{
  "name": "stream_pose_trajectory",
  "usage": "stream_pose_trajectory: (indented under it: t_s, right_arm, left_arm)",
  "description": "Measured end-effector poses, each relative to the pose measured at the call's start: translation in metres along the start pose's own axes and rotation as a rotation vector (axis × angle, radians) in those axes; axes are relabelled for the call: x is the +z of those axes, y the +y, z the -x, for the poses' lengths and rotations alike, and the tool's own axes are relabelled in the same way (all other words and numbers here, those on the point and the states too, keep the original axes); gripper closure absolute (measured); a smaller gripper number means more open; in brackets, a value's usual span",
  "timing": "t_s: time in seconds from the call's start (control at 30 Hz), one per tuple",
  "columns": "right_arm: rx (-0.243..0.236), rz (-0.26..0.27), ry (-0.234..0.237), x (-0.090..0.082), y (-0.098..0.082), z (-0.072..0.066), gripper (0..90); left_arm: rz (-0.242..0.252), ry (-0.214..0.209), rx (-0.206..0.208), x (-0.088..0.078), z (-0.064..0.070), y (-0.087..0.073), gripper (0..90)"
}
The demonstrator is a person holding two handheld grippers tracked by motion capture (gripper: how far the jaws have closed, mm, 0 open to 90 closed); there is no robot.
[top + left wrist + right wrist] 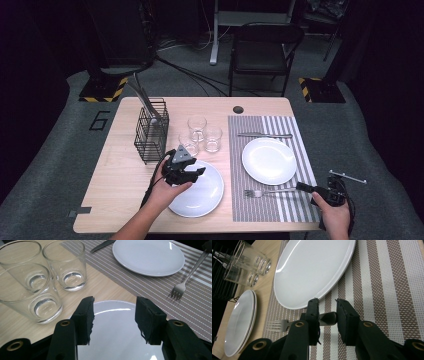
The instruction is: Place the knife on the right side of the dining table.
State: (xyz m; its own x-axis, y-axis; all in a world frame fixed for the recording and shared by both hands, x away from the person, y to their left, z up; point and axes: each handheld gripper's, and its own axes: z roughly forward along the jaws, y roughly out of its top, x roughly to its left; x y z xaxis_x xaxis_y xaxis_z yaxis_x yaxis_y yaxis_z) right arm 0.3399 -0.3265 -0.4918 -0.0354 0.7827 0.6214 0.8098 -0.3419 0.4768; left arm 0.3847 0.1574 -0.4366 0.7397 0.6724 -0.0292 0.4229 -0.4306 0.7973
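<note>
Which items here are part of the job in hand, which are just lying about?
In play: fork between the right gripper jaws; stacked plates under the open left gripper.
Lying about: three glasses, wire cutlery basket, knife, plate on the placemat.

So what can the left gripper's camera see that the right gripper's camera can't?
Left gripper view: a knife lies past the plate on the mat, and the left gripper is open above the near plate. Right gripper view: a black wire basket stands at the edge, and the right gripper has the fork handle's end between its jaws. Both: the glasses, the fork, the plate on the mat, the near plate and the striped mat.
</note>
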Motion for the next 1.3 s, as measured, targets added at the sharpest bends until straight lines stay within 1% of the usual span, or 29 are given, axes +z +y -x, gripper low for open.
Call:
stream_pose_trajectory:
  t_s: [0.13, 0.17, 0.27, 0.37, 0.43, 0.47, 0.5, 0.57, 0.77, 0.8, 0.83, 0.97, 1.03, 1.17, 1.23, 1.3]
  right_arm:
    - [-0.003, -0.004, -0.014, 0.003, 0.0, 0.003, 71.8]
    - [0.002, -0.009, -0.017, 0.003, 0.0, 0.004, 71.9]
    - [0.001, -0.008, -0.015, 0.004, 0.0, 0.006, 71.9]
    - [-0.002, -0.012, -0.025, 0.006, 0.0, 0.007, 71.9]
    - [0.027, -0.026, -0.029, 0.006, 0.0, 0.007, 72.0]
    - [0.0, -0.018, -0.032, 0.007, 0.0, 0.009, 72.0]
    - [0.007, -0.018, -0.036, 0.008, 0.0, 0.009, 72.0]
    - [0.004, -0.029, -0.04, 0.009, -0.001, 0.01, 72.1]
    - [-0.001, -0.03, -0.053, 0.01, -0.001, 0.01, 72.1]
    - [0.005, -0.029, -0.052, 0.01, -0.001, 0.01, 72.1]
    - [-0.001, -0.029, -0.049, 0.01, -0.001, 0.011, 72.1]
    - [-0.005, -0.027, -0.051, 0.01, -0.001, 0.011, 72.1]
    - [0.002, -0.027, -0.05, 0.011, -0.001, 0.011, 72.2]
    - [0.0, -0.031, -0.056, 0.011, -0.001, 0.012, 72.2]
    - [-0.009, -0.034, -0.059, 0.011, -0.001, 0.012, 72.1]
    - [-0.004, -0.028, -0.065, 0.011, -0.001, 0.012, 72.0]
  left_arm:
    - [-0.001, 0.0, 0.001, 0.0, 0.0, 0.0, 49.2]
    - [-0.003, 0.001, 0.001, 0.0, 0.0, 0.0, 49.2]
    - [-0.002, 0.001, 0.002, 0.0, 0.0, 0.0, 49.1]
    - [-0.006, -0.003, 0.003, 0.0, 0.0, 0.0, 49.2]
    - [-0.005, -0.003, 0.003, 0.0, 0.0, 0.0, 49.2]
    - [0.001, 0.0, 0.002, 0.0, 0.001, 0.0, 49.2]
    - [0.0, 0.0, 0.001, 0.0, 0.0, 0.0, 49.2]
    - [0.0, 0.0, 0.002, 0.0, 0.001, 0.0, 49.2]
    - [-0.001, -0.001, 0.003, 0.001, 0.001, 0.0, 49.2]
    - [-0.001, -0.001, 0.003, 0.001, 0.001, 0.0, 49.2]
    - [-0.006, -0.003, 0.004, 0.0, 0.0, 0.0, 49.1]
    - [-0.002, 0.001, 0.002, 0.0, 0.001, 0.0, 49.2]
    - [-0.004, -0.002, 0.003, 0.0, 0.0, 0.0, 49.2]
    - [-0.003, 0.0, 0.002, 0.0, 0.001, -0.001, 49.2]
    - [-0.003, -0.002, 0.004, 0.0, 0.0, -0.001, 49.2]
    - [-0.006, 0.001, 0.004, 0.001, 0.0, -0.001, 49.1]
